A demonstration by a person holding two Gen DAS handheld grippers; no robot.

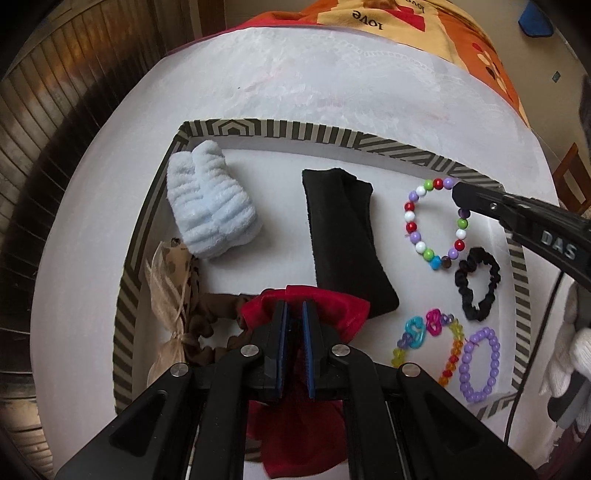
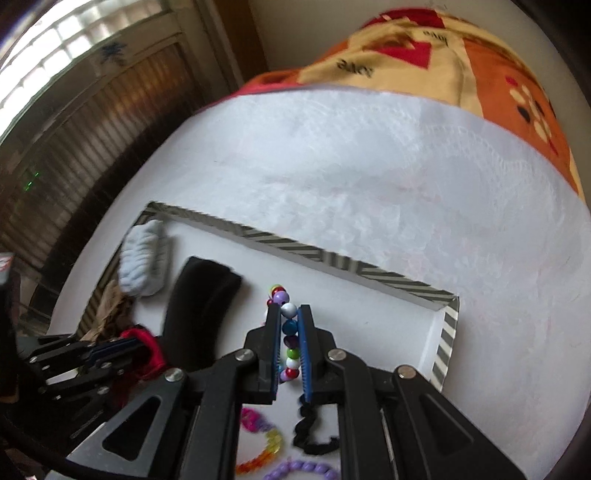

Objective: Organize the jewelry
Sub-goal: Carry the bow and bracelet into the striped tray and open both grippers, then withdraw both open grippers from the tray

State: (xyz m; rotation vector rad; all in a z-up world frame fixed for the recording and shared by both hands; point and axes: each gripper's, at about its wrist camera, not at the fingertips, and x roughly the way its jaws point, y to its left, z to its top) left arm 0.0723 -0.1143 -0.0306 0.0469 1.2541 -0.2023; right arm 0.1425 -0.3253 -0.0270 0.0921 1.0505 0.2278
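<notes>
A shallow tray with a striped rim [image 1: 258,129] lies on a white cloth. My left gripper [image 1: 294,314] is shut on a red velvet scrunchie [image 1: 343,310] at the tray's near side. My right gripper [image 2: 288,317] is shut on a multicoloured bead bracelet [image 2: 290,332]; in the left wrist view the bracelet [image 1: 412,225] hangs from its tip [image 1: 458,194] at the tray's right. In the tray lie a black scrunchie [image 1: 480,284], a purple bead bracelet [image 1: 478,365], a chain of coloured plastic links [image 1: 432,332], a black folded cloth [image 1: 343,236], a pale blue fluffy band [image 1: 207,210] and a beige bow [image 1: 166,291].
A brown scrunchie [image 1: 210,314] lies beside the bow. The tray's rim [image 2: 447,336] stands around everything. An orange patterned blanket [image 1: 424,26] lies beyond the white cloth [image 1: 295,74]. Wooden slats [image 1: 48,122] are at the left.
</notes>
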